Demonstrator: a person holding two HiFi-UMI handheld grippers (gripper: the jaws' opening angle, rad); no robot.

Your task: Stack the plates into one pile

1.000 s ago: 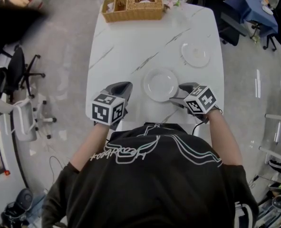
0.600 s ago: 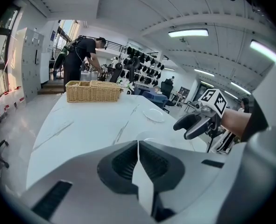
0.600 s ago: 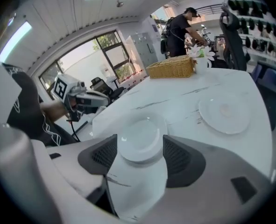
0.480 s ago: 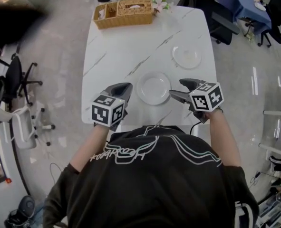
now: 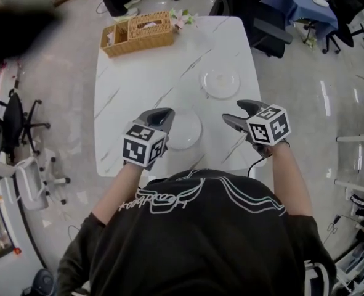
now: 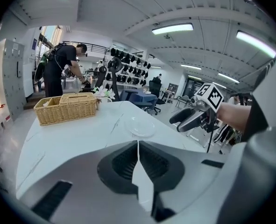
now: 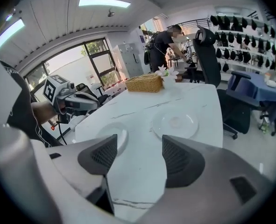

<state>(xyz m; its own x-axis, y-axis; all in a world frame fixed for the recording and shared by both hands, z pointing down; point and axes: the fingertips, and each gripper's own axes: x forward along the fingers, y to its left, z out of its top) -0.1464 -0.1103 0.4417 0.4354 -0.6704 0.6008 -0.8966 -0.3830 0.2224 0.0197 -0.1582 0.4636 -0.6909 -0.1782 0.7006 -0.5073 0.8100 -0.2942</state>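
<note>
Two white plates lie apart on the white marble table (image 5: 132, 97). The near plate (image 5: 185, 129) (image 7: 113, 135) sits by the front edge; the far plate (image 5: 220, 84) (image 6: 141, 126) (image 7: 175, 122) lies further back to the right. My left gripper (image 5: 163, 113) (image 6: 138, 143) is shut and empty, its tip over the near plate's left rim. My right gripper (image 5: 236, 111) (image 7: 138, 153) is open and empty, right of the near plate and just in front of the far plate.
A wicker basket (image 5: 137, 32) (image 6: 67, 108) (image 7: 145, 83) and a small flower vase (image 5: 183, 20) stand at the table's far end. Office chairs (image 5: 262, 17) surround the far right corner. A person (image 6: 63, 69) stands beyond the table.
Both grippers have shifted right over the table. The left one now reaches the near plate's left rim; the right one has drawn away from that plate toward the far plate. The plates have not moved.
</note>
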